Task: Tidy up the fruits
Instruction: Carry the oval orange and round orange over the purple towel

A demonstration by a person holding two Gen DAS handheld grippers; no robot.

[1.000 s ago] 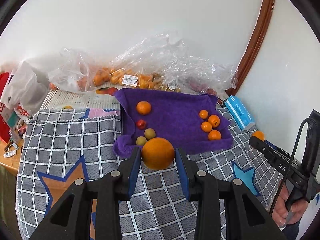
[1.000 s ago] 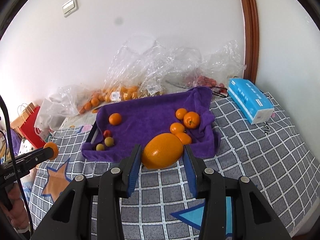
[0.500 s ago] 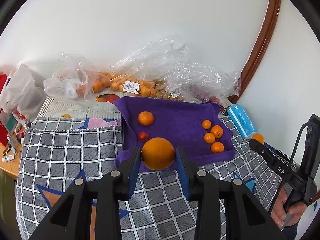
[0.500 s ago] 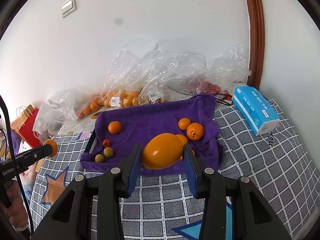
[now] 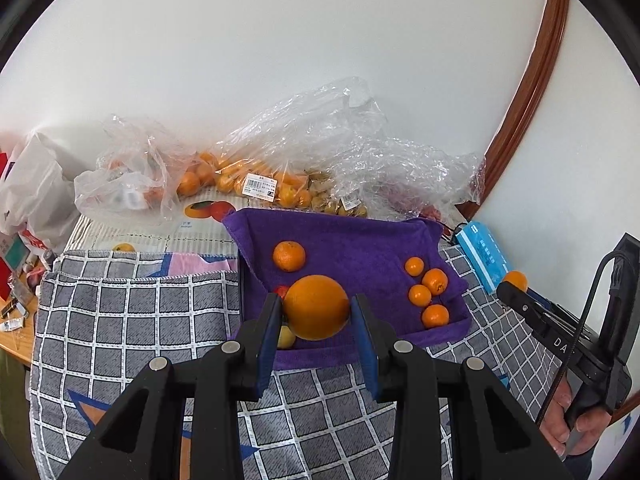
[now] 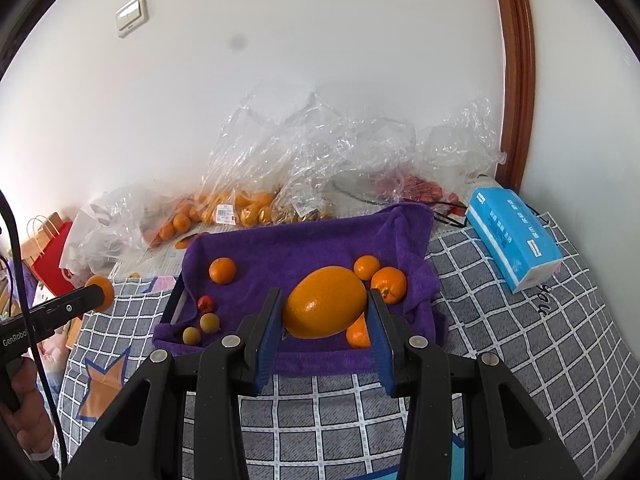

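Note:
A tray lined with a purple towel [image 5: 360, 248] [image 6: 280, 248] sits on the checked cloth. My left gripper [image 5: 316, 320] is shut on a round orange [image 5: 316, 307] above the tray's near left part. My right gripper [image 6: 326, 316] is shut on a large oval orange [image 6: 326, 307] above the tray's near right part. On the towel lie a mandarin [image 5: 289, 256] [image 6: 222, 270] at the back left, a small red fruit [image 6: 205, 303], two greenish fruits [image 6: 209, 323], and a cluster of small mandarins [image 5: 434, 282] [image 6: 388, 284] at the right.
Clear plastic bags of oranges and other fruit [image 5: 256, 184] [image 6: 240, 208] lie behind the tray by the wall. A blue tissue pack [image 6: 514, 236] [image 5: 482, 252] lies right of the tray. Bags [image 5: 32, 196] stand at the far left. The checked cloth [image 5: 132, 320] covers the table.
Both grippers have moved forward and higher with their oranges, from the tray's near edge to above the purple towel.

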